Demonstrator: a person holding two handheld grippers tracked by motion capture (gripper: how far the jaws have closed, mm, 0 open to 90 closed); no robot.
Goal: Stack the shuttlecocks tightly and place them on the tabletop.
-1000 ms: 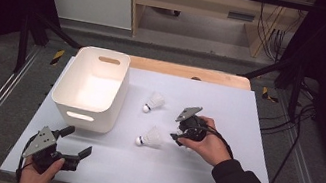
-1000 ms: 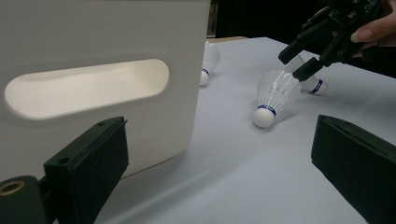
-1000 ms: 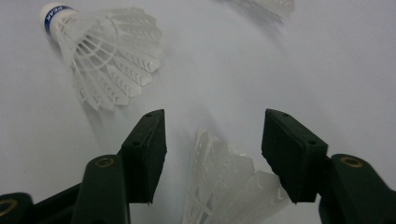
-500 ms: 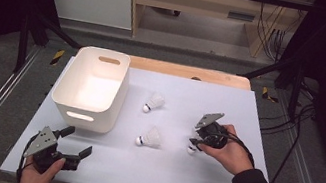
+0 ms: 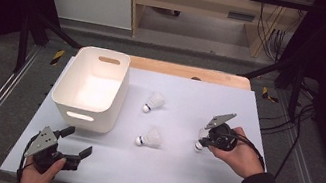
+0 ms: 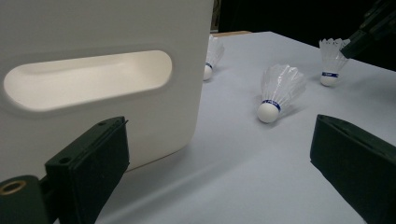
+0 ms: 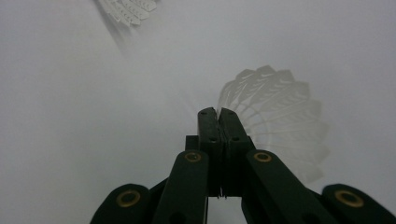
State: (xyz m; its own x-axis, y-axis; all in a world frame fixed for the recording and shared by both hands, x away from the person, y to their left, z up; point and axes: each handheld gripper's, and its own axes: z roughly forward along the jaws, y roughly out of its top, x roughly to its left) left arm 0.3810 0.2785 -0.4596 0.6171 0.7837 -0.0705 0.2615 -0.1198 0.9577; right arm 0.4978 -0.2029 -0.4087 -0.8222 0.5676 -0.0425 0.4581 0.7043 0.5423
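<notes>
From my seat, the right gripper [image 7: 218, 114] covers the lower left of the shuttlecock's [image 7: 280, 116] feather skirt, so I cannot see its cork or tell whether the pressed-together pads pinch a feather. A second shuttlecock [image 7: 128, 9] is cut off by the top edge there. In the left gripper view the white bin [image 6: 93, 79] runs past the left edge and hides part of the far shuttlecock [image 6: 211, 58].

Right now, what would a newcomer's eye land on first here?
Probably the right gripper, jaws pinched on the feather skirt of a shuttlecock at the table's right side. Next, the big white bin at the left, with two more shuttlecocks lying between. The left gripper waits open near the front edge.
</notes>
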